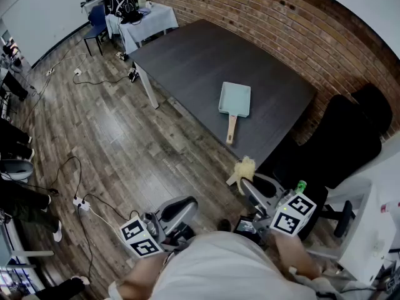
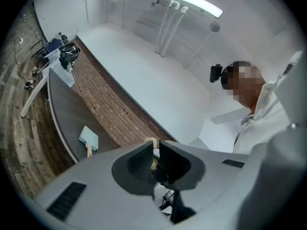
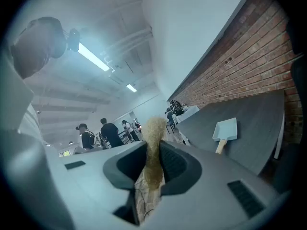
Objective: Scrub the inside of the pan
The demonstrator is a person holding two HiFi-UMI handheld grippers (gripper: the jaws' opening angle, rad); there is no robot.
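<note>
at the far left a wood-plank floor point(image 1: 125, 136) runs under loose cables point(image 1: 69, 167). low in the head view, just left of the person's body, the left claw point(image 1: 180, 210) hangs in the air above that floor, with its marker cube point(image 1: 139, 238) nearest the camera. in the left gripper view its jaws stand all but together, with only a thin slit between the dark pads and nothing pinched in it.

further right stands the dark grey desk point(image 1: 206, 61). the pan point(image 1: 235, 99), pale blue and rectangular with a wooden handle, lies flat on it, open side up, near the desk's right-hand end. its handle points back toward the person. the pan is well apart from both claws.

right of the pan and lower in the head view, the right claw point(image 1: 251, 185) is held off the desk's near edge. its jaws are clamped on a yellowish, fibrous scrubber point(image 1: 242, 169), whose tuft sticks out past the fingertips toward the desk. a black chair point(image 1: 350, 136) sits to the right of this claw, and a brick wall point(image 1: 281, 17) runs behind the desk
</note>
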